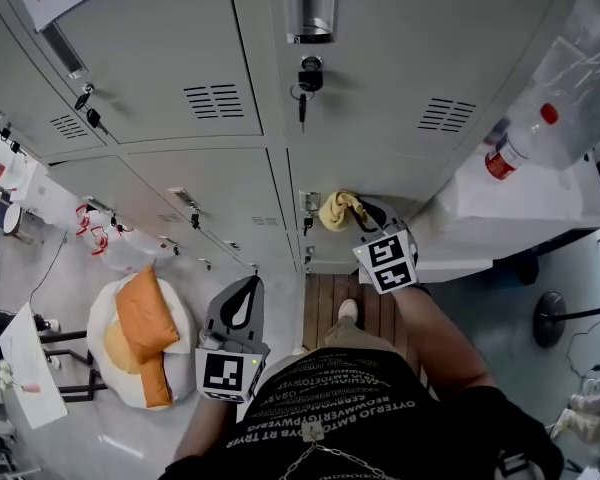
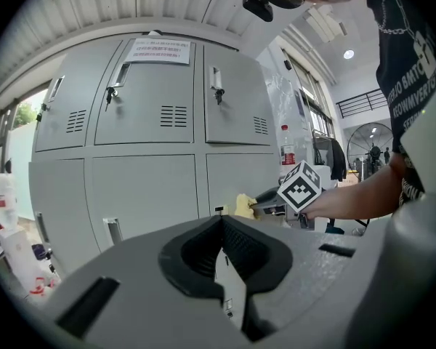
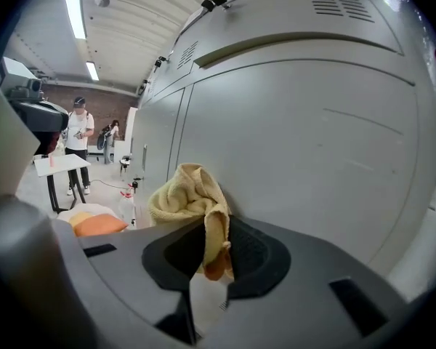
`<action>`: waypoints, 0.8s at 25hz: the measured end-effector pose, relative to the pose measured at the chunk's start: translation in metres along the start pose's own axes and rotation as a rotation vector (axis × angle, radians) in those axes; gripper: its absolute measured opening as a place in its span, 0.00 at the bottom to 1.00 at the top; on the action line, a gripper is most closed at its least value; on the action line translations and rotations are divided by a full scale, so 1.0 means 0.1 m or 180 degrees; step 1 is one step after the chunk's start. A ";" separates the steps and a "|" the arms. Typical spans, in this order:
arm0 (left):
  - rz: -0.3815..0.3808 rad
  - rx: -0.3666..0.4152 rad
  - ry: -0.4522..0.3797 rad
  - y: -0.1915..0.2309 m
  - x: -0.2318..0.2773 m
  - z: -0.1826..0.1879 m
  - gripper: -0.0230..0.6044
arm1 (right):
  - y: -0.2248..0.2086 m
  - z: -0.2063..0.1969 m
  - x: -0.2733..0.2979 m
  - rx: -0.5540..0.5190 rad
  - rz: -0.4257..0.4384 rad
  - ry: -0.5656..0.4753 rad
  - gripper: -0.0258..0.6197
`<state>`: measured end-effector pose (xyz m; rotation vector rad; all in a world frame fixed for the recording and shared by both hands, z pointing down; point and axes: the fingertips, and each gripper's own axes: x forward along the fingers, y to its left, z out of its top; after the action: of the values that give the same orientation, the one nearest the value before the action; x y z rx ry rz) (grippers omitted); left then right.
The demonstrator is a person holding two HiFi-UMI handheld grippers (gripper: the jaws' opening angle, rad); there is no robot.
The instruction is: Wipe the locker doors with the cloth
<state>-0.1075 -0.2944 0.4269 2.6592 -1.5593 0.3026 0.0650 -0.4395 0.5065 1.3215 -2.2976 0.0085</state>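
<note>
A yellow cloth [image 1: 337, 209] is pressed on the lower grey locker door [image 1: 380, 173], near its left edge. My right gripper [image 1: 356, 213] is shut on the cloth. In the right gripper view the cloth [image 3: 188, 198] bunches out between the jaws of the right gripper [image 3: 211, 247], against the locker door [image 3: 298, 137]. My left gripper [image 1: 247, 290] hangs back near my body, shut and holding nothing. In the left gripper view, beyond the left gripper [image 2: 221, 247], I see the cloth [image 2: 243, 204] and the right gripper's marker cube [image 2: 300, 186] at the lockers.
Keys [image 1: 307, 80] hang in the upper door's lock. A red-capped bottle [image 1: 516, 146] stands on a white table [image 1: 500, 203] right of the lockers. An orange cushion [image 1: 143, 323] lies on a white seat at left. Wooden boards [image 1: 325, 303] are underfoot. A person [image 3: 77, 133] stands far off.
</note>
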 end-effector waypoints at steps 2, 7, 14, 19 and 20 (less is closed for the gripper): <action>-0.0025 0.0007 0.0015 -0.02 0.02 -0.02 0.05 | -0.10 -0.08 -0.07 0.0042 -0.0070 0.0029 0.15; -0.0113 0.0037 -0.0030 -0.11 0.09 0.04 0.05 | -0.41 -0.35 -0.23 0.0179 -0.0247 0.0141 0.15; -0.0265 0.0058 -0.0026 -0.26 0.17 0.03 0.05 | -0.79 -0.60 -0.52 0.0336 -0.0580 0.0287 0.15; -0.0316 0.0077 0.0003 -0.31 0.19 0.02 0.05 | -0.93 -0.73 -0.61 0.0511 -0.0714 0.0335 0.15; -0.0319 0.0076 0.0030 -0.31 0.19 0.00 0.05 | -0.95 -0.75 -0.62 0.0556 -0.0733 0.0343 0.15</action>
<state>-0.0713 -0.2952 0.4321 2.7382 -1.4228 0.3304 0.1986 -0.4215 0.5257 1.6262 -2.0818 0.2030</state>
